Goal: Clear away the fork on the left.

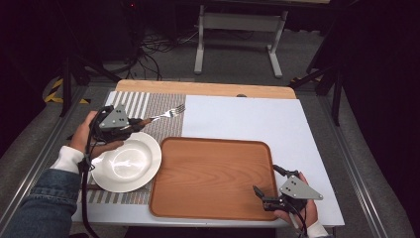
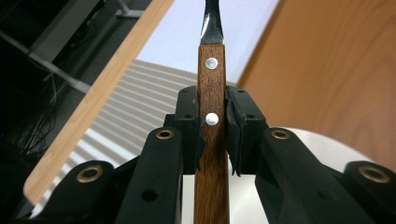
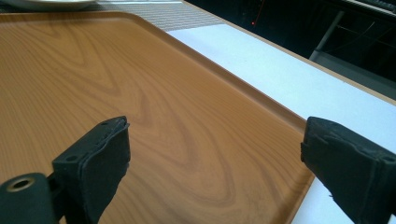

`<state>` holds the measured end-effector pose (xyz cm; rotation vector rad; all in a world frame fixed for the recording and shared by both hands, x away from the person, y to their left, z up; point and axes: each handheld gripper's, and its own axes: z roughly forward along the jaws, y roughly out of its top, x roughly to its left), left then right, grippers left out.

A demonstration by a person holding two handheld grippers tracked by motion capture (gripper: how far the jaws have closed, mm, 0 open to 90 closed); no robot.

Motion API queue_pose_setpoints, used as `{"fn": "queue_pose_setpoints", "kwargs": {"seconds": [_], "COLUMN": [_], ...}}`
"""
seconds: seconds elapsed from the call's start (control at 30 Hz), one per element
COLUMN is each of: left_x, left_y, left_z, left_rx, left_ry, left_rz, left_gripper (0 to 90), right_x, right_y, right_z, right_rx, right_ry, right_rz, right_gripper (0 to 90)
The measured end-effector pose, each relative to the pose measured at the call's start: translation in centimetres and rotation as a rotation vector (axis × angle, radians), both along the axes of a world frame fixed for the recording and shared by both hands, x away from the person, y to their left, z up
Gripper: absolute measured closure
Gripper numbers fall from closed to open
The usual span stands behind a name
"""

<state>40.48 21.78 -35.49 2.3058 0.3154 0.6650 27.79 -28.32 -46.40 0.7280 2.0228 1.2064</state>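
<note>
A fork (image 1: 159, 116) is held tight by its wooden handle in the left gripper (image 1: 130, 125), with the prongs pointing away past the jaws, above the striped mat (image 1: 163, 106). Just below this gripper a white plate (image 1: 128, 162) is seen, with nothing on it. To its right lies a bare wooden tray (image 1: 213, 176). The right gripper (image 1: 267, 186) is held wide open over the tray's near right corner.

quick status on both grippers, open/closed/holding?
Left gripper: shut on the fork, clamped by its wooden handle, held above the plate.
Right gripper: open, holding nothing, over the near right corner of the wooden tray.
</note>
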Motion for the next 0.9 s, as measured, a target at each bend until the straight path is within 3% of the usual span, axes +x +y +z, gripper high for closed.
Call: {"fn": "queue_pose_setpoints", "kwargs": {"seconds": [0.23, 0.37, 0.53, 0.73, 0.9], "left_x": [-2.7, -3.8, -4.9, -5.9, -7.2], "left_y": [-2.9, -4.3, -5.9, -8.1, -9.4], "left_z": [-1.5, -2.0, -2.9, -4.9, -6.6], "left_rx": [0.029, 0.017, 0.01, -0.005, -0.017], "left_ry": [0.023, 0.041, 0.066, 0.132, 0.164], "left_rz": [-0.071, -0.095, -0.1, -0.107, -0.11], "left_gripper": [76.6, 76.6, 76.6, 76.6, 76.6], "right_x": [0.0, 0.0, 0.0, 0.0, 0.0], "right_y": [0.0, -0.1, -0.2, -0.2, -0.2], "right_z": [0.0, 0.0, 0.1, 0.1, 0.1], "right_rx": [0.001, 0.003, 0.003, 0.011, 0.01], "right_ry": [-0.001, -0.003, -0.006, -0.007, -0.009], "right_rz": [-0.003, -0.004, -0.005, -0.007, -0.01], "right_gripper": [9.0, 9.0, 9.0, 9.0, 9.0]}}
